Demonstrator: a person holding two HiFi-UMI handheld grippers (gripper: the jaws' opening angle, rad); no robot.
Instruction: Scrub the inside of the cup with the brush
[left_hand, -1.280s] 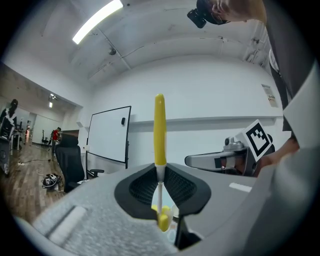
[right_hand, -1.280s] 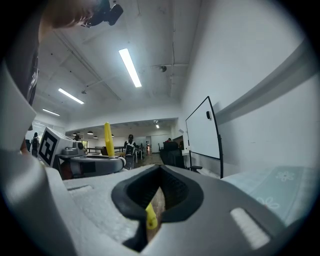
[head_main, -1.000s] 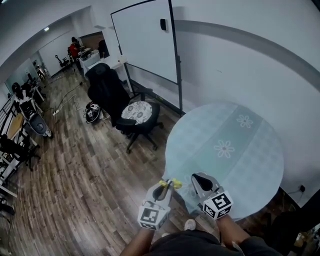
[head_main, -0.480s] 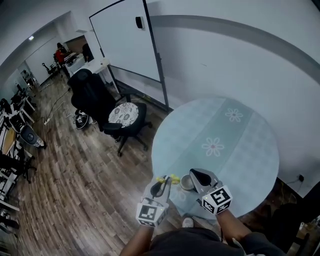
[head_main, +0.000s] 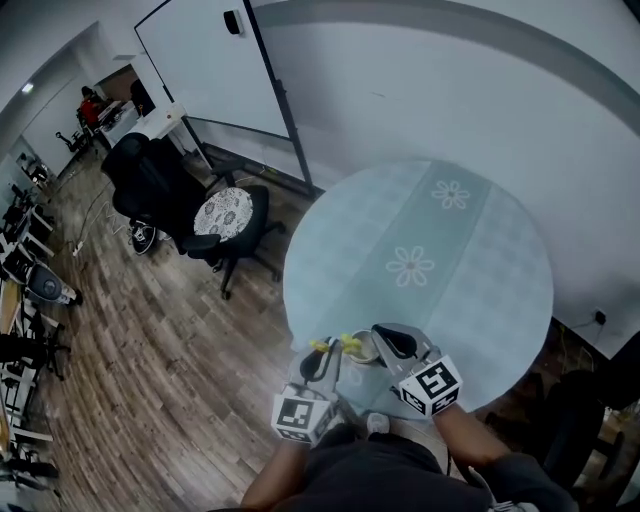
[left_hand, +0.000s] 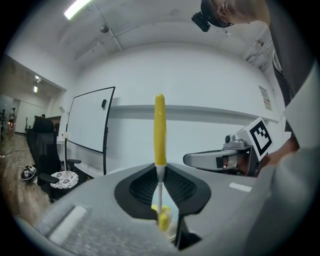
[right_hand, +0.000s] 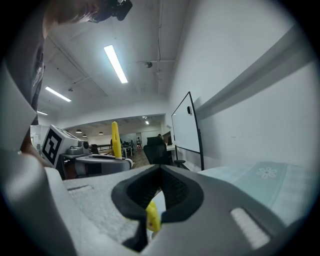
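At the round table's (head_main: 450, 250) near edge, my two grippers meet over a small pale cup (head_main: 362, 349). My left gripper (head_main: 322, 354) is shut on a brush with a yellow handle (left_hand: 159, 125), which stands upright between the jaws; the brush's yellow lower end (left_hand: 163, 219) dips toward the cup. My right gripper (head_main: 386, 344) is shut on the cup's wall, and a yellow piece of the brush (right_hand: 152, 216) shows just under its jaws (right_hand: 159, 192). In the right gripper view the left gripper (right_hand: 107, 161) and the brush handle (right_hand: 115, 140) are close on the left.
The table carries a pale blue-green cloth with flower prints (head_main: 412, 266). A black office chair (head_main: 170, 190) with a patterned seat stands on the wood floor to the left. A whiteboard (head_main: 200, 60) leans at the far wall. The table's near edge is right under the grippers.
The head view has swung left and up, so the table lies more central. Both grippers stay together at the near edge, and the cup shows between them now.
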